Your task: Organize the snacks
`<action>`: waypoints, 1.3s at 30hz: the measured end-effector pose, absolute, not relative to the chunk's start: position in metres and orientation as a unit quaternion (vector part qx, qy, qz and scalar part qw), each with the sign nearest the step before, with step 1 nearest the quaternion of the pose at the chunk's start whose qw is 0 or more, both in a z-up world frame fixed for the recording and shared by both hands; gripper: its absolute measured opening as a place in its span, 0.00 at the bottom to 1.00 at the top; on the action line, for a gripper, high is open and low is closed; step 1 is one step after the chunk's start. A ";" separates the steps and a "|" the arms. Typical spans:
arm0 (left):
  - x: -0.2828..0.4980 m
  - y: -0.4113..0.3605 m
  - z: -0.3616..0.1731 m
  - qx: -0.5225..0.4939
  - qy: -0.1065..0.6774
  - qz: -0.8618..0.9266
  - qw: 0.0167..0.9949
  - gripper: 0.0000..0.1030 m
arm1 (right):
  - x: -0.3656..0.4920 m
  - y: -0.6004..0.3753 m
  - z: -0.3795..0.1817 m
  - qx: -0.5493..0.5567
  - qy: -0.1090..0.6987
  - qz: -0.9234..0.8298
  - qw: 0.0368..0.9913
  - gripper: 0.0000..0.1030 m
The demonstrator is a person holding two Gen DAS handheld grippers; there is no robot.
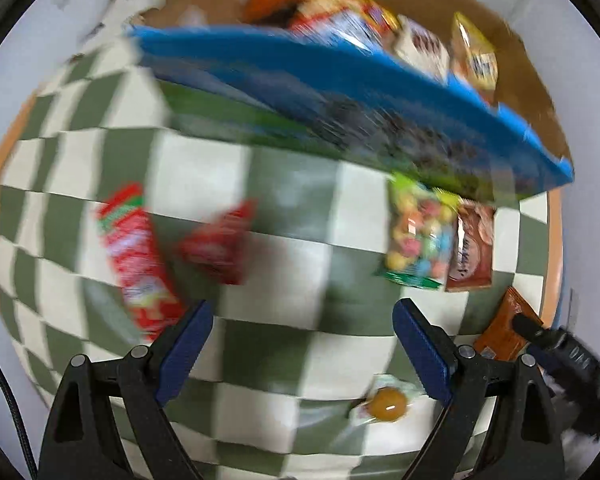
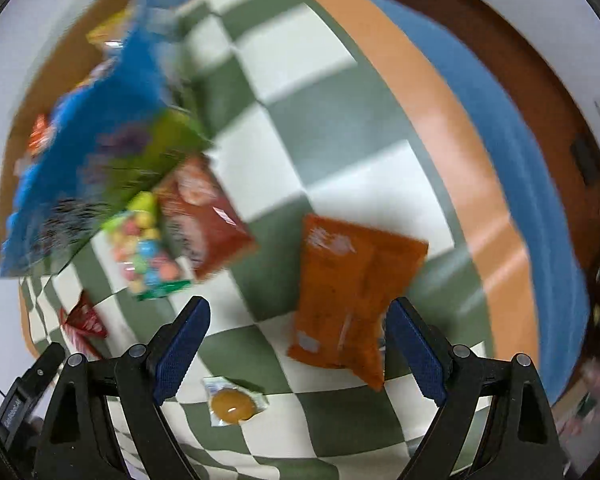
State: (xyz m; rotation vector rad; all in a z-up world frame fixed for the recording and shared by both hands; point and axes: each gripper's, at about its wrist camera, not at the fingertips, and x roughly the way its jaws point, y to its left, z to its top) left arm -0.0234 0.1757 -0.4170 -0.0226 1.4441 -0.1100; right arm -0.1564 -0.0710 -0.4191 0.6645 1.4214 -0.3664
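Observation:
Both views are motion-blurred. My left gripper (image 1: 302,344) is open and empty above the green-and-white checkered cloth (image 1: 284,208). Ahead lie a long red packet (image 1: 138,260), a small red packet (image 1: 220,246), a bag of colourful candies (image 1: 418,236) and a brown packet (image 1: 470,250). A blue box (image 1: 340,96) holds several snacks. My right gripper (image 2: 298,344) is open and empty; an orange packet (image 2: 348,296) lies just ahead between its fingers. A wrapped round yellow sweet (image 2: 232,402) lies close below; it also shows in the left wrist view (image 1: 388,404).
The round table's orange rim (image 2: 452,128) curves at the right, with blue floor (image 2: 540,200) beyond. The blue box (image 2: 92,140), candy bag (image 2: 144,244), brown packet (image 2: 204,216) and small red packet (image 2: 82,322) sit left. The right gripper shows at the left view's right edge (image 1: 556,344).

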 end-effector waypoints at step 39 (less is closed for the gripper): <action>-0.069 0.189 -0.501 0.006 0.723 -0.073 0.687 0.49 | -0.172 0.017 -0.464 0.170 0.682 -0.046 0.709 0.67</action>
